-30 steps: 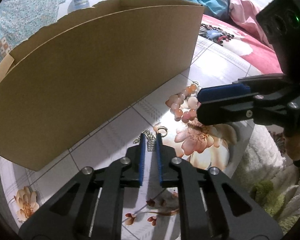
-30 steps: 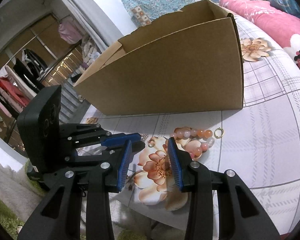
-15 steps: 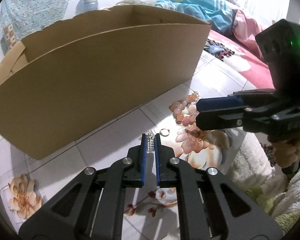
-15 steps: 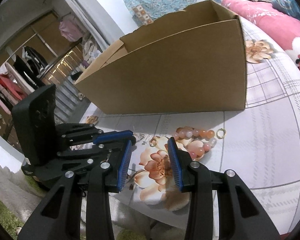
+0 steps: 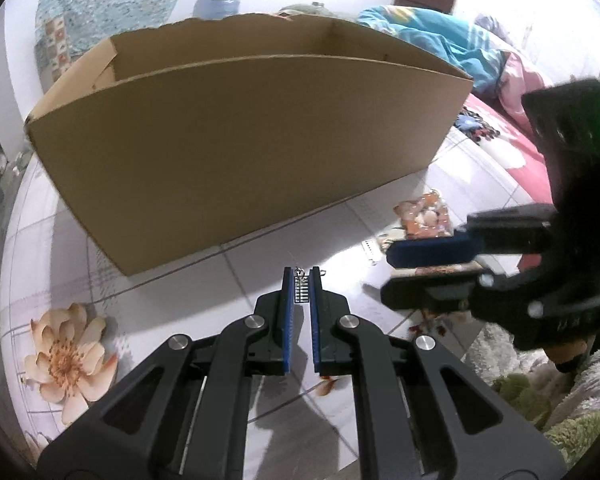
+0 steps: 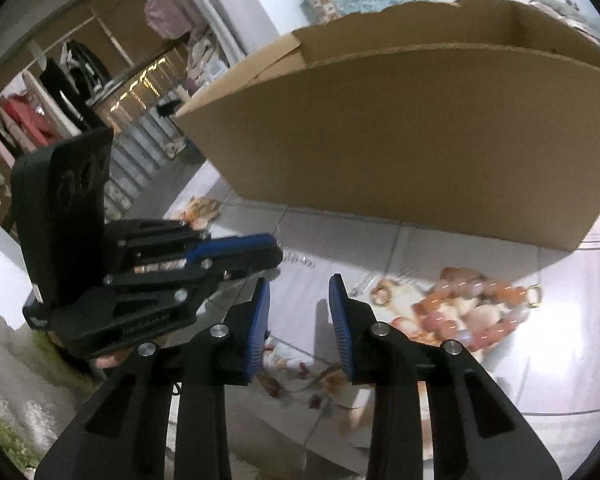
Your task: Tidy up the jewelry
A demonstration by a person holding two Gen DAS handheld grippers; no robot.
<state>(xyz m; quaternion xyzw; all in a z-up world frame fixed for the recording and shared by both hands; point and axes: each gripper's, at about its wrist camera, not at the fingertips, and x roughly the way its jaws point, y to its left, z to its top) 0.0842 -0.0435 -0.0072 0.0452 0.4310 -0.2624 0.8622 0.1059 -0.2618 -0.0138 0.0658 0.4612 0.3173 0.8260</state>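
Silver links of a small chain piece sat pinched between the blue pads of the left tool, held just above the flowered bed sheet, near the cardboard box. So thin a catch could have slipped free on the way over the box wall. The right tool, its jaws closing on nothing, hung near the left tool; the pink bead bracelet lay to its right, beside a gold ring. A careless sweep could have scattered either.

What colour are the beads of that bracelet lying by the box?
Pale pink and peachy orange, on the beaded bracelet; the right wrist view shows it best.
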